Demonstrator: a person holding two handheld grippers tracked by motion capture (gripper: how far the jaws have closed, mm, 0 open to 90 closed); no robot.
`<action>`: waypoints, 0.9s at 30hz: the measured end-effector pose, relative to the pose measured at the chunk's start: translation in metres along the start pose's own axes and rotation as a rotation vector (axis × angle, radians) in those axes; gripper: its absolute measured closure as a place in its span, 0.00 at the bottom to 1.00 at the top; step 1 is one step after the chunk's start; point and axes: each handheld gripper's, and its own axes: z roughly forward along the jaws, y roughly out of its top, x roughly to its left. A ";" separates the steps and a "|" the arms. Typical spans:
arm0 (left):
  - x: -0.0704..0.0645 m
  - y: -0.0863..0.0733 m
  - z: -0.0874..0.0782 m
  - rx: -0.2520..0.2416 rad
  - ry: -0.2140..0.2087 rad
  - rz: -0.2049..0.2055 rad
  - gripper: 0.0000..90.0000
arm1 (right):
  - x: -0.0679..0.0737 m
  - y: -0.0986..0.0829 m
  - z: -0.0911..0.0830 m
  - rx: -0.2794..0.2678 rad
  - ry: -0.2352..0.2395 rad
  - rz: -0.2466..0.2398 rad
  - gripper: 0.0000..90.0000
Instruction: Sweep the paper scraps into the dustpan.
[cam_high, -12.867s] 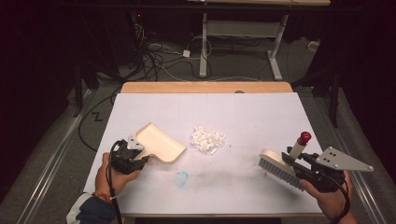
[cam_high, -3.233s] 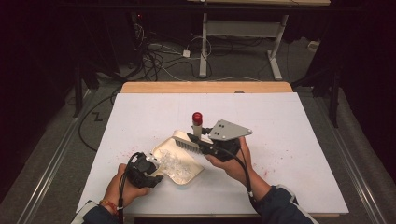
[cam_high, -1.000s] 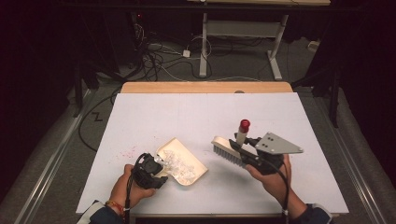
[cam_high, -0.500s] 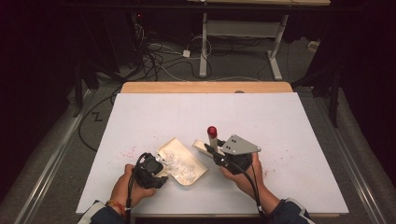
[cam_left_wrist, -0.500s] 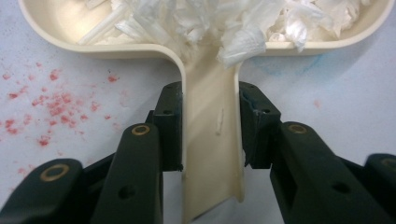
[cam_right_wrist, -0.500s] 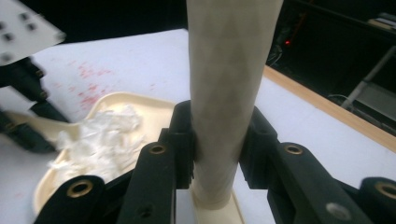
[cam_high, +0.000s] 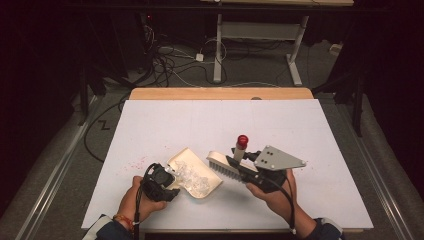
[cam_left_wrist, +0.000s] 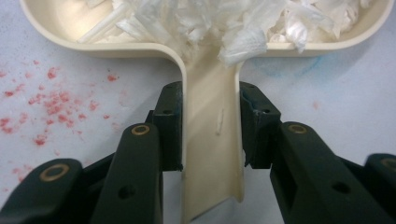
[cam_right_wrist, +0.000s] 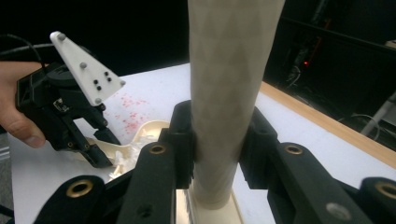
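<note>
1. Your jaws are clamped on both tools: the left gripper (cam_high: 160, 181) pinches the handle of the cream dustpan (cam_high: 196, 174) from both sides, and the right gripper (cam_high: 250, 172) squeezes the upright stem of the brush (cam_high: 226, 164).
2. The pan lies near the front edge of the bench (cam_high: 220, 120), left of centre, loaded with white shreds (cam_left_wrist: 224, 23); the brush sits just right of its open lip.
3. Keep the pan's lip flat on the bench so nothing slips underneath.
4. Draw the bristles leftward in short, low strokes toward the lip.
5. Some shreds crowd the handle throat in the left gripper view; tip the pan gently away from you if they creep down.
6. The red specks (cam_left_wrist: 51, 98) left of the pan look like stains; judge before chasing them.
</note>
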 end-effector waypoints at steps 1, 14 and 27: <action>0.000 -0.001 0.000 -0.002 0.002 -0.007 0.70 | -0.003 0.000 -0.004 -0.002 -0.003 0.006 0.79; 0.017 -0.008 -0.006 -0.045 0.022 -0.075 0.70 | -0.058 -0.024 -0.074 0.069 -0.067 0.064 0.79; 0.041 -0.018 -0.007 -0.082 0.054 -0.166 0.70 | -0.077 -0.042 -0.111 0.131 -0.045 0.085 0.79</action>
